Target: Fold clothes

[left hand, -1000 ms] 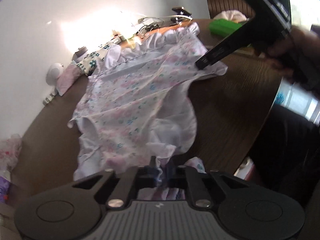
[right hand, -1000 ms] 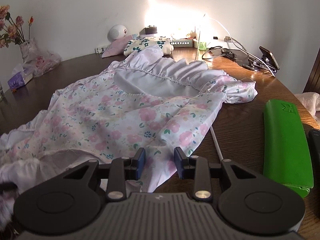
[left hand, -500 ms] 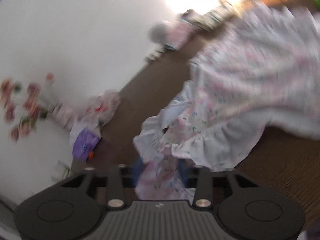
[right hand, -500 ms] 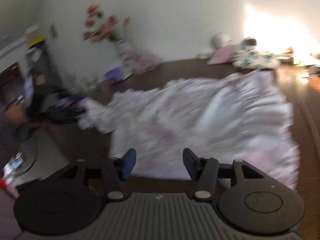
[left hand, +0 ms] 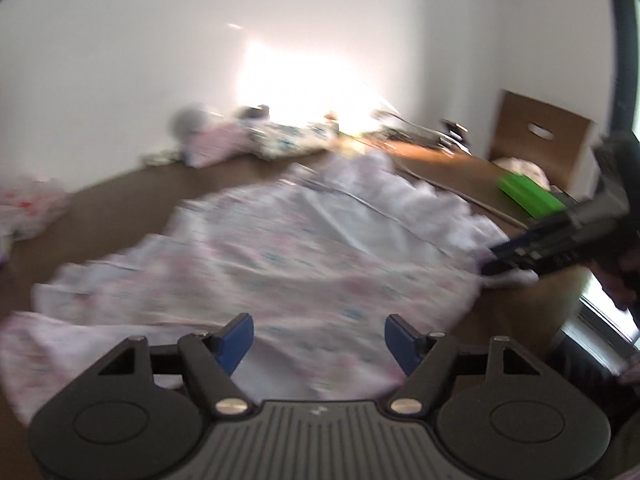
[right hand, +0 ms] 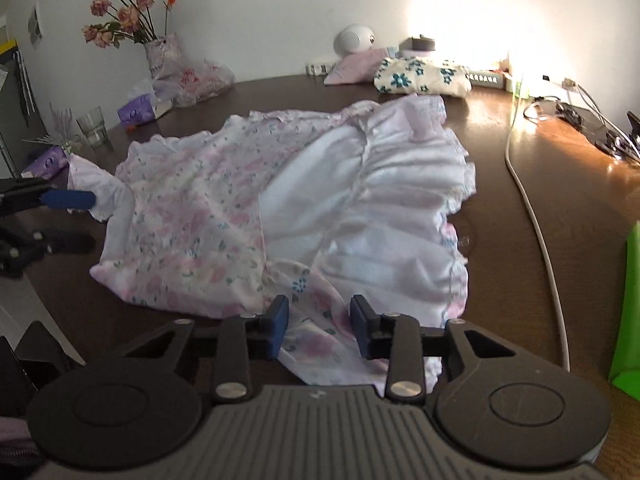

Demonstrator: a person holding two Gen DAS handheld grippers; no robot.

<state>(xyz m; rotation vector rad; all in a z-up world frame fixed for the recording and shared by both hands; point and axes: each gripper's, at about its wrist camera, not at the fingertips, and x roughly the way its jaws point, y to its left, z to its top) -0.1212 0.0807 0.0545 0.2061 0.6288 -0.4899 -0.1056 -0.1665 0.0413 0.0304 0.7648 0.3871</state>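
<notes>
The table (right hand: 568,216) carries the dress (right hand: 280,200), spread flat across its middle, floral side up with the white lining folded over on the side nearer the cord (right hand: 536,216). The right tongs (right hand: 318,326) sit at the dress's near hem, jaws parted, cloth lying between them but not pinched. The left tongs (left hand: 319,338) hover over the dress's opposite edge, jaws spread wide, nothing held. A green case (right hand: 626,312) lies beyond the cord from the dress.
</notes>
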